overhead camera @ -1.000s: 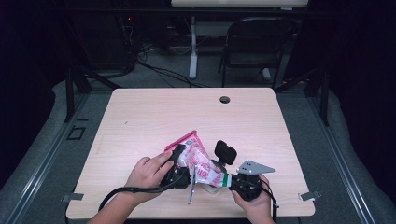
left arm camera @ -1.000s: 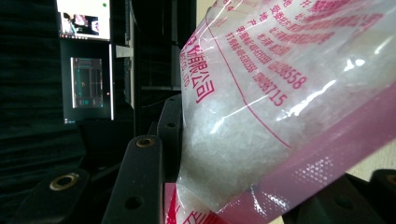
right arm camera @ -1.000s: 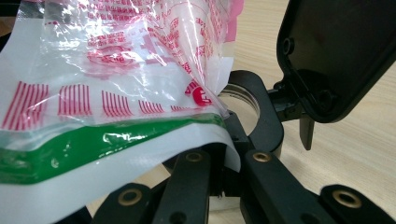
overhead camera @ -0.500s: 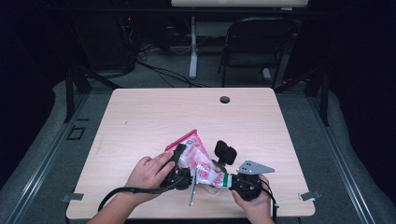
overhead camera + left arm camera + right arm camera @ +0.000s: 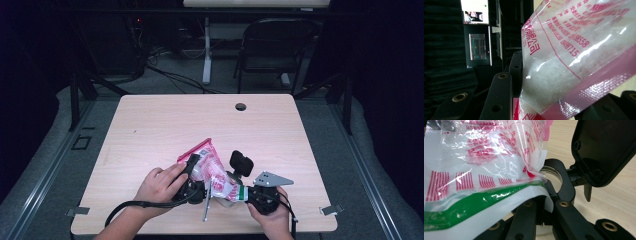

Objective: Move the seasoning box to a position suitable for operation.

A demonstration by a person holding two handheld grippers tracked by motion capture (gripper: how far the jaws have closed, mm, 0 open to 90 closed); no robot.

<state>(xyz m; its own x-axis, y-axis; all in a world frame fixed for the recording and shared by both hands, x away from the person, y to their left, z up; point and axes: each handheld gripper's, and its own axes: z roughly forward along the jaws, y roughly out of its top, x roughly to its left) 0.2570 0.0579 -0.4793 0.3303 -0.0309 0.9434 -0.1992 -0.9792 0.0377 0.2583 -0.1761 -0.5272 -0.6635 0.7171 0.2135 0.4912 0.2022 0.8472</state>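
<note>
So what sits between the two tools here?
In the high view, the plastic bag spans from the left tool to the right tool, both gripping it.

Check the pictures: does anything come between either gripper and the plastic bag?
Nothing visible does. The left gripper has the plastic bag between its jaws at the pink edge, and the right gripper is shut on its green-striped end.

Both forearms in from near table edge. Left hand wraps left gripper, jaws part-open, angled up-right. Right hand holds right gripper level, pointing left, jaws pinched shut. Grippers near each other.
</note>
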